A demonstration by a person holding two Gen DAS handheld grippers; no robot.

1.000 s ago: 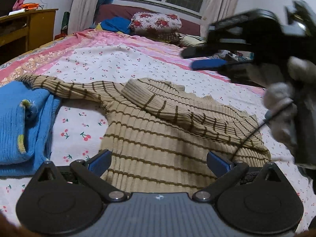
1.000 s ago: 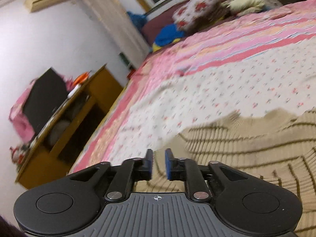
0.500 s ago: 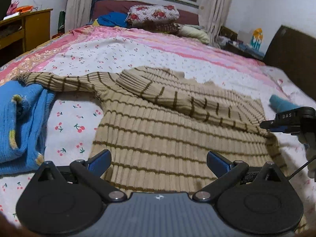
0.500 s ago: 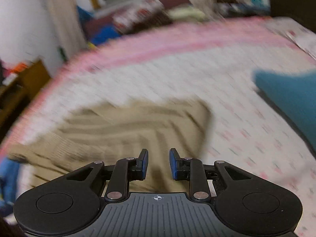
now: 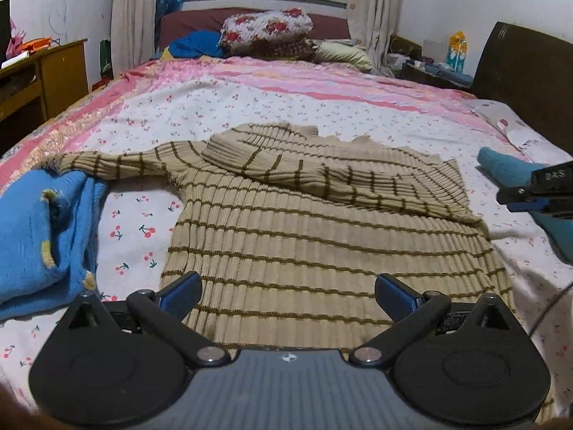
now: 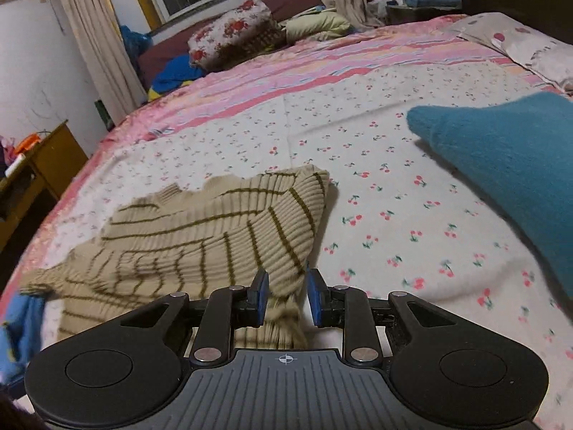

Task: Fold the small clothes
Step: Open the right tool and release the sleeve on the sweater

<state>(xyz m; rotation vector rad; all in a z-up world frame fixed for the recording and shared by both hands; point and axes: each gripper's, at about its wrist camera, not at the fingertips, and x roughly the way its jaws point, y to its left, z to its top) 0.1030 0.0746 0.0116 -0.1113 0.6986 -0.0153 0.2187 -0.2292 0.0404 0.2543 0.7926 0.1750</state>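
A beige sweater with brown stripes point(image 5: 308, 229) lies flat on the bed, one sleeve folded across its chest, the other stretched left. My left gripper point(image 5: 286, 292) is wide open and empty, low over the sweater's hem. My right gripper point(image 6: 285, 295) is narrowly open just above the sweater's right edge point(image 6: 229, 236), with a bit of knit between the pads, not clamped. The right gripper also shows at the right edge of the left wrist view point(image 5: 537, 193).
A bright blue knit garment point(image 5: 39, 236) lies left of the sweater. A teal garment point(image 6: 501, 157) lies to the right. The cherry-print bedsheet point(image 6: 394, 215) surrounds them. Pillows point(image 5: 265, 32) are at the far end, a wooden desk point(image 5: 43, 71) stands left, a dark headboard point(image 5: 526, 82) right.
My right gripper swung from the sweater's upper left across to its right edge and its jaws opened slightly. My left gripper stayed open over the hem.
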